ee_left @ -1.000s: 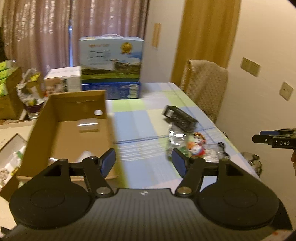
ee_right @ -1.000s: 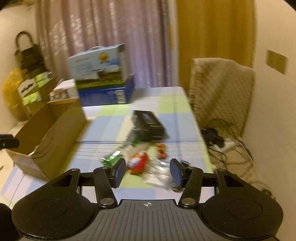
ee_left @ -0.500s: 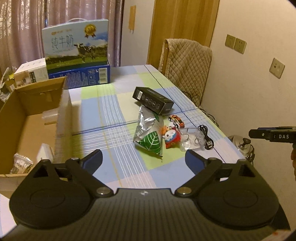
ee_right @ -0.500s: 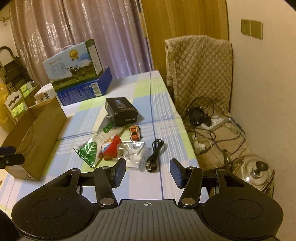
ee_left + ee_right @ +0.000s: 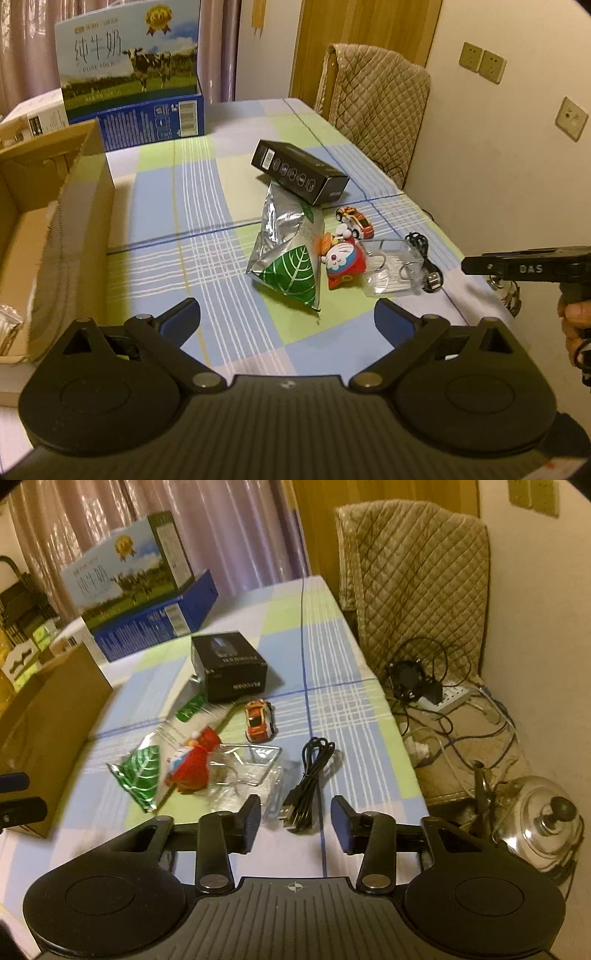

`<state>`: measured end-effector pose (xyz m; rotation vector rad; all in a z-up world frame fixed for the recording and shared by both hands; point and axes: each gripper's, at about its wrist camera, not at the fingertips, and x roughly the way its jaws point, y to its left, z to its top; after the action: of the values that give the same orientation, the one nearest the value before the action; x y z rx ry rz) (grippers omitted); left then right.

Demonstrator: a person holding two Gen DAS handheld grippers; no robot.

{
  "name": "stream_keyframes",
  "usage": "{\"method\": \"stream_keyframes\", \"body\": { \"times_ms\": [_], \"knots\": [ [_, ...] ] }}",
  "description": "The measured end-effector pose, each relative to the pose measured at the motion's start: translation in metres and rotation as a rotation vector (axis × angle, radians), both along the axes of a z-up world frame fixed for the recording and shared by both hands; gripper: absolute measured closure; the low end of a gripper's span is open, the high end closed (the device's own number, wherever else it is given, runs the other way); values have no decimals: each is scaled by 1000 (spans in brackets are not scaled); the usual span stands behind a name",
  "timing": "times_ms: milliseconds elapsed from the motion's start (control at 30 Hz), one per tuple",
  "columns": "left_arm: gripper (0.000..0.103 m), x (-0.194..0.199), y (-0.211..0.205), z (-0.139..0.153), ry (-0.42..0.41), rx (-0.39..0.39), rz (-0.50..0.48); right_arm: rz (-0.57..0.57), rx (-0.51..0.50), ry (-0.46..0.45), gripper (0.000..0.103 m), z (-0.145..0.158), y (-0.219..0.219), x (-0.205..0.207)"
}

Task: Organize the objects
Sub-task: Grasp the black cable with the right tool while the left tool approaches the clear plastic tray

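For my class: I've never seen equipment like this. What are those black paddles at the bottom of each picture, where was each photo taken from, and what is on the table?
No robot: a person holds a two-finger gripper in each hand, each carrying a fisheye camera looking along its fingers. One picture comes from the left gripper, the other from the right gripper. Both are open and hold nothing. On the checked tablecloth lie a black box, a foil snack bag, a red cartoon toy, a toy car, a clear plastic packet and a black USB cable. A cardboard box stands at the left, milk cartons behind.
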<state>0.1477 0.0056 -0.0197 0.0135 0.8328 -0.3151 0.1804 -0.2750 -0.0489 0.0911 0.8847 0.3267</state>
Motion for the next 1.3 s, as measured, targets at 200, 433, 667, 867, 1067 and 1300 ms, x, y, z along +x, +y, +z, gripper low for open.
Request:
{"method": "stream_keyframes", "body": {
  "times_ms": [200, 433, 667, 867, 1067, 1300],
  "knots": [
    [4, 15, -2, -17, 21, -19, 8, 24, -43, 43, 71, -30, 6, 29],
    [4, 25, -3, -30, 39, -24, 13, 51, -53, 57, 73, -43, 13, 47],
    [4, 24, -1, -37, 54, -34, 11, 86, -63, 85, 86, -48, 20, 58],
    [4, 17, 6, -40, 60, -33, 0, 264, -42, 138, 88, -46, 32, 42],
    [4, 6, 13, -45, 60, -37, -35, 473, 39, 196, 89, -47, 58, 23],
    [4, -4, 10, -48, 58, -78, -73, 535, 63, 199, 89, -43, 75, 19]
  ]
}}
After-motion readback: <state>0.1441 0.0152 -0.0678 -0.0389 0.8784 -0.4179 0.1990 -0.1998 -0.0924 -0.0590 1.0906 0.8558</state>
